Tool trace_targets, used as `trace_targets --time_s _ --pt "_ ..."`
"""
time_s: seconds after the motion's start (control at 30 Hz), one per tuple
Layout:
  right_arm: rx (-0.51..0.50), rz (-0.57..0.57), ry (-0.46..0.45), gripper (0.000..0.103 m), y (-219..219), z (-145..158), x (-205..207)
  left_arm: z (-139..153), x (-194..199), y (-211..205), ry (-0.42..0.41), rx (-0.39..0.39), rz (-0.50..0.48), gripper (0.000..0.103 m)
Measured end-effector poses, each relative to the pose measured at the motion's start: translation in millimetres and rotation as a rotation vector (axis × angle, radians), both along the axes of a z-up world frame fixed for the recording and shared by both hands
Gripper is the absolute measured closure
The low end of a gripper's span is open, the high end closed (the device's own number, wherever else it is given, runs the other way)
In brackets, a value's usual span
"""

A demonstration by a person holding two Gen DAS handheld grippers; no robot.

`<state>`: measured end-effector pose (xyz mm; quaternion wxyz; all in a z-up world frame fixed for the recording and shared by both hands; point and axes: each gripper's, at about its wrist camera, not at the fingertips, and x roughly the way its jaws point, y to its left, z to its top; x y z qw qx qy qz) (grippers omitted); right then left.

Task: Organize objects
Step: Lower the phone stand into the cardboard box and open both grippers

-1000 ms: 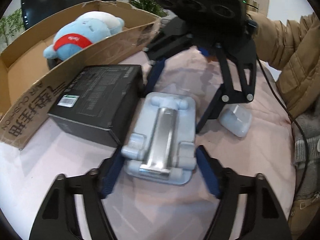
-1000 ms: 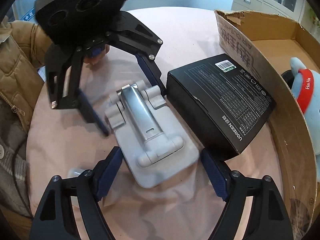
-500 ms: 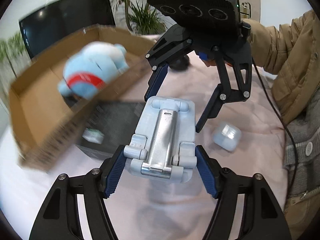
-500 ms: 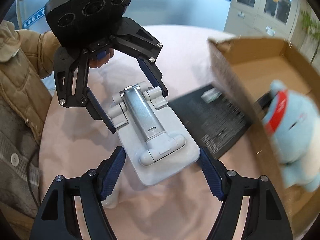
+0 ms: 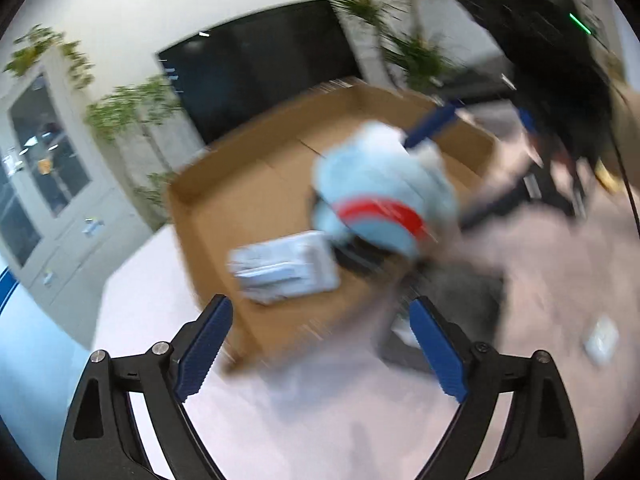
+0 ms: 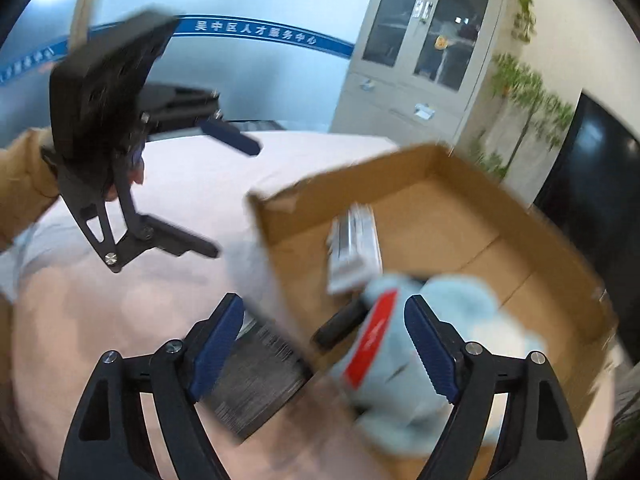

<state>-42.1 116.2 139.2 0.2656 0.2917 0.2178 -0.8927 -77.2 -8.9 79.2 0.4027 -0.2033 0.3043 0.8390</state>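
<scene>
- Inside the one cardboard box (image 5: 248, 208), mid-frame, lies one pale stand (image 5: 286, 266) beside one blue plush toy (image 5: 380, 196); one black box (image 5: 452, 312) sits outside.
- Left gripper (image 5: 320, 354) and right gripper (image 6: 324, 354) tilt downward, jaws just spread wider, nothing between them.
- Stand lies beyond both.

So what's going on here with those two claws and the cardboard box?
A person is tidying things into the cardboard box with a hand-held claw in each hand. The white stand now lies in the box beside a blue plush toy. Both the left claw and the right claw are open with nothing between them, their jaws having just opened wider. A black box sits on the table outside. The pictures are blurred.
</scene>
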Motion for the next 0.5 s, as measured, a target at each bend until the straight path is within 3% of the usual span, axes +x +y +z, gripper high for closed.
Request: trace_targets --time_s 0.1,0.2,0.4,0.5 --pt "-0.039 0.001 -0.078 0.02 24.6 -14.7 47.5 -31.7 33.3 -5.9 -0.065 -0.041 -0.054 0.006" --pt "-0.142 -0.009 -0.132 0.02 40.3 -24.8 75.0 -50.2 65.0 -3.5 -0.124 -0.038 -0.124 0.001" --pt "-0.191 -0.077 -0.2 0.018 49.6 -52.4 73.7 -69.8 46.2 7.9 -0.226 -0.02 -0.068 0.001" --pt "-0.279 -0.101 -0.263 0.017 49.4 -66.2 61.1 -74.5 38.4 4.1 -0.271 0.015 -0.027 0.001"
